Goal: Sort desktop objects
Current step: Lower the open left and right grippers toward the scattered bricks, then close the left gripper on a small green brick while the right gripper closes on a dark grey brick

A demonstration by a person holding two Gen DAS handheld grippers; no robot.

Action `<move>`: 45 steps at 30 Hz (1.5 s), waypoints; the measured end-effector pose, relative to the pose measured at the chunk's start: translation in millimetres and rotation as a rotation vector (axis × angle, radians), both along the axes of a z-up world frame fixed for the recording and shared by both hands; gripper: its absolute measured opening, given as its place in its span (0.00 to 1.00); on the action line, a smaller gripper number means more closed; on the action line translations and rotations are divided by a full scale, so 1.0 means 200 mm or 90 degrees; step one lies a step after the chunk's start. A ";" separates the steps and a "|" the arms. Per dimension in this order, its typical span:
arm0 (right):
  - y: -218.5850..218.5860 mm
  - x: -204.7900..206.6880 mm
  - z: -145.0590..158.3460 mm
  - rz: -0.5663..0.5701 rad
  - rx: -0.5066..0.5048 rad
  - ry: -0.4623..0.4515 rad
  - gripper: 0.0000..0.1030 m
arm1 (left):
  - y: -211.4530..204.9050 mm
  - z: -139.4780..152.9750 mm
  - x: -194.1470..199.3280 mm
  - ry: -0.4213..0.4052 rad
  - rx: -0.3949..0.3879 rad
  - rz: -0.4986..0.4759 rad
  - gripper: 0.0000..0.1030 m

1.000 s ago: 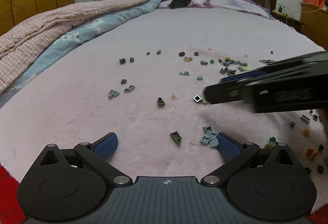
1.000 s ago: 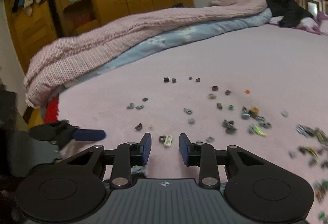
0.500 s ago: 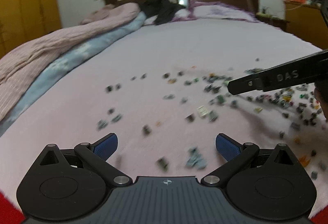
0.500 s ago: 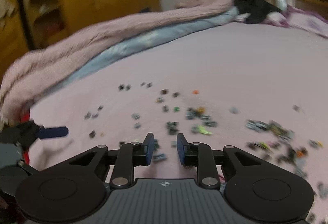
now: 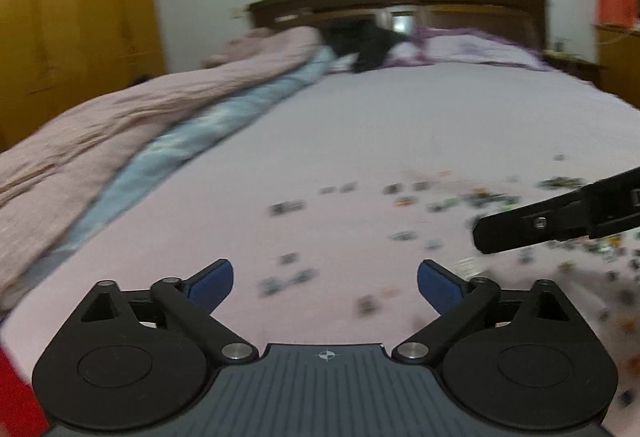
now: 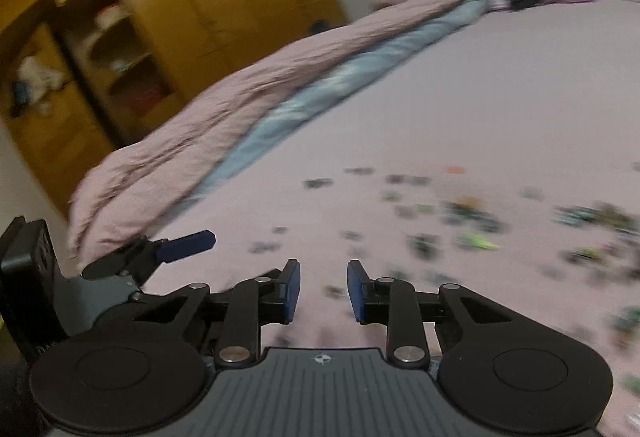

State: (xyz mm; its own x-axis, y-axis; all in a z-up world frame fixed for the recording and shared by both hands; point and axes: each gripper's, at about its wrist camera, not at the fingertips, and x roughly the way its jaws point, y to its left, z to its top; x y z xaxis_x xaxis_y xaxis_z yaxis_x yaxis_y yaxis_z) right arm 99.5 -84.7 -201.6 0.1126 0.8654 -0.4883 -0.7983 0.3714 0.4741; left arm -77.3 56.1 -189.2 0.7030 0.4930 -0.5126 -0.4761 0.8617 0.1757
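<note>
The small toy pieces [image 5: 448,205] are lying scattered on the pink bed sheet [image 5: 400,125], thickest ahead and to the right of both claws, thinning toward the rolled quilt [image 5: 140,117] on the left. The left claw [image 5: 325,279] is hanging with its jaws spread wide and nothing between them, a few blurred bits just beyond its tips. The right claw [image 6: 323,291] is showing a narrow gap between its blue pads, and nothing is visibly sitting in that gap, though blur hides detail. Judging by the views, the right claw is sitting nearer the dense heap [image 6: 592,221], so that hand looks better placed; no piece's long axis is readable.
</note>
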 end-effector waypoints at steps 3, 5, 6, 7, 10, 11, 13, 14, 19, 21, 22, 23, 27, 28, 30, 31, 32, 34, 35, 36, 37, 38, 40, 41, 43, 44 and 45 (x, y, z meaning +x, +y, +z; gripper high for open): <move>0.21 -0.04 -0.05 0.030 -0.041 -0.023 0.25 | 0.03 0.00 -0.05 0.010 0.000 0.026 0.99; 0.29 -0.07 -0.10 0.033 -0.095 -0.048 0.17 | 0.03 0.00 -0.07 0.009 -0.012 0.034 1.00; 0.30 -0.08 -0.12 0.032 -0.112 -0.061 0.15 | 0.02 0.00 -0.08 0.007 -0.019 0.028 1.00; 0.28 -0.09 -0.12 0.029 -0.118 -0.076 0.14 | 0.01 0.00 -0.07 0.005 -0.023 0.019 1.00; 0.16 -0.09 -0.09 -0.017 -0.136 -0.094 0.13 | -0.03 -0.01 -0.03 0.004 -0.031 -0.020 1.00; 0.11 -0.07 -0.08 -0.038 -0.142 -0.099 0.13 | -0.04 -0.02 -0.01 0.003 -0.031 -0.037 1.00; 0.02 -0.03 -0.07 -0.087 -0.148 -0.098 0.12 | -0.07 -0.03 0.03 0.002 -0.031 -0.073 1.00; -0.03 0.00 -0.07 -0.111 -0.149 -0.096 0.12 | -0.09 -0.04 0.06 0.004 -0.032 -0.092 1.00; -0.21 0.06 -0.07 -0.184 -0.137 -0.081 0.19 | -0.17 -0.07 0.19 0.013 -0.015 -0.190 0.95; -0.27 0.07 -0.07 -0.205 -0.129 -0.076 0.19 | -0.20 -0.09 0.23 0.009 -0.019 -0.220 0.88; -0.30 0.07 -0.07 -0.212 -0.127 -0.073 0.19 | -0.20 -0.10 0.25 0.013 -0.022 -0.237 0.80; -0.31 0.06 -0.07 -0.215 -0.126 -0.072 0.19 | -0.21 -0.11 0.28 0.018 -0.025 -0.255 0.74; -0.36 0.04 -0.07 -0.222 -0.128 -0.063 0.23 | -0.18 -0.14 0.35 0.048 -0.054 -0.341 0.42; -0.37 0.04 -0.07 -0.224 -0.128 -0.060 0.24 | -0.16 -0.14 0.37 0.052 -0.064 -0.355 0.39; -0.38 0.03 -0.08 -0.229 -0.128 -0.056 0.25 | -0.12 -0.14 0.41 0.060 -0.079 -0.380 0.32; -0.38 0.03 -0.08 -0.231 -0.127 -0.054 0.26 | -0.11 -0.14 0.42 0.065 -0.081 -0.381 0.21; -0.39 0.03 -0.07 -0.233 -0.127 -0.053 0.27 | -0.10 -0.14 0.44 0.071 -0.084 -0.381 0.16; -0.40 0.02 -0.07 -0.236 -0.126 -0.051 0.27 | -0.09 -0.15 0.45 0.077 -0.089 -0.386 0.16; -0.41 0.02 -0.07 -0.237 -0.127 -0.052 0.27 | -0.09 -0.15 0.44 0.078 -0.090 -0.387 0.16; -0.41 0.02 -0.07 -0.237 -0.126 -0.055 0.27 | -0.10 -0.15 0.44 0.078 -0.089 -0.387 0.16; -0.41 0.02 -0.07 -0.237 -0.126 -0.059 0.28 | -0.10 -0.14 0.42 0.074 -0.092 -0.382 0.16; -0.41 0.01 -0.07 -0.235 -0.124 -0.063 0.30 | -0.10 -0.13 0.41 0.070 -0.095 -0.377 0.16; -0.41 0.01 -0.06 -0.232 -0.122 -0.071 0.32 | -0.11 -0.11 0.38 0.061 -0.102 -0.365 0.16; -0.40 0.01 -0.06 -0.229 -0.123 -0.075 0.32 | -0.12 -0.10 0.37 0.056 -0.105 -0.359 0.16; -0.39 0.01 -0.06 -0.222 -0.127 -0.088 0.33 | -0.13 -0.08 0.34 0.047 -0.112 -0.348 0.16; -0.38 0.01 -0.06 -0.219 -0.129 -0.094 0.34 | -0.14 -0.07 0.32 0.042 -0.119 -0.343 0.16; -0.37 0.01 -0.06 -0.217 -0.132 -0.100 0.35 | -0.15 -0.07 0.31 0.037 -0.126 -0.338 0.16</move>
State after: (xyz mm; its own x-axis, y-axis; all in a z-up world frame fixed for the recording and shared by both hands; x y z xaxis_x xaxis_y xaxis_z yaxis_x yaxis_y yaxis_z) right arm 101.6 -158.6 -212.7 0.4624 0.6510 -0.6020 -0.6701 0.7012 0.2435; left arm -14.8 26.8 -203.3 0.7960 -0.0296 -0.6046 0.0367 0.9993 -0.0006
